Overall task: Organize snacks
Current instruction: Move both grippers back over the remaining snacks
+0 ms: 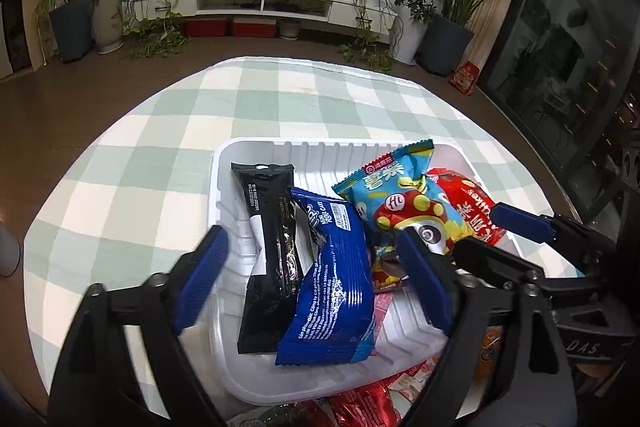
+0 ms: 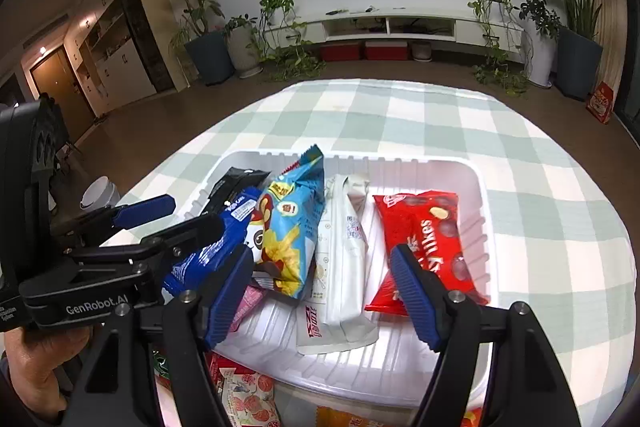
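Observation:
A white plastic tray [image 1: 280,143] [image 2: 400,157] on the checked table holds several snack packets. From left to right they are a black packet [image 1: 272,247], a blue packet [image 1: 336,287], a light-blue chip packet [image 1: 384,187] [image 2: 292,219], a white packet [image 2: 344,259] and a red packet [image 2: 424,227]. My left gripper [image 1: 314,279] stands open, wide, over the black and blue packets without its pads touching them. My right gripper [image 2: 324,291] is open above the white packet, its fingers beside the light-blue and red packets.
More loose packets [image 2: 248,395] lie on the table in front of the tray's near rim. A green-and-white checked cloth [image 1: 240,99] covers the round table, with brown floor beyond its edge. A hand [image 2: 36,367] holds the left gripper at the lower left.

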Motion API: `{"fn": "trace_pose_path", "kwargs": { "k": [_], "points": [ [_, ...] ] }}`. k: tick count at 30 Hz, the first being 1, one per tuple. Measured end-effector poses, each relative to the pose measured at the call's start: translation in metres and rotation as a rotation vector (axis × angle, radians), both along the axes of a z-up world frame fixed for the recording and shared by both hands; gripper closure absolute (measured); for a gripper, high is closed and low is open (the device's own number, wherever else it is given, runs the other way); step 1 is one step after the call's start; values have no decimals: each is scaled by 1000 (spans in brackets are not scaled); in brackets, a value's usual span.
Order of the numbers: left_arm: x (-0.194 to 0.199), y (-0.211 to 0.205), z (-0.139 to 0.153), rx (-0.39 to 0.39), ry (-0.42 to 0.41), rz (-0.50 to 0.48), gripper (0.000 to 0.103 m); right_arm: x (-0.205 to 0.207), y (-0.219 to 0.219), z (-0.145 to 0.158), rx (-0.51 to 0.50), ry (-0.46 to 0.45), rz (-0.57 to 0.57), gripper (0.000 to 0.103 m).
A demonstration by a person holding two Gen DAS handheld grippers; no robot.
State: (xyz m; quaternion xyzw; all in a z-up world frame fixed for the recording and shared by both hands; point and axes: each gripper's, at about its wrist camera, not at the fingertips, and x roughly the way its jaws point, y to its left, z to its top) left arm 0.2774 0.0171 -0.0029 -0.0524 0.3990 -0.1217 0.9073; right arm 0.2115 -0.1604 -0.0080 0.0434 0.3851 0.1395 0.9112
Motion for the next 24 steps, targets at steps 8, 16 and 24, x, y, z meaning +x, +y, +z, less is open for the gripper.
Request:
{"fn": "trace_pose_path", "kwargs": {
  "k": [8,16,24],
  "points": [
    [-24,6,25,4,-84,4,0,-15,-10,20,38,-100,-11,19],
    [-94,29,67,-49,-220,-95,0,-52,-45,38,152,-156,-80,12],
    [-154,15,30,135,-76,-230,0,-112,-73,25,232,-87,-157,9]
  ]
}}
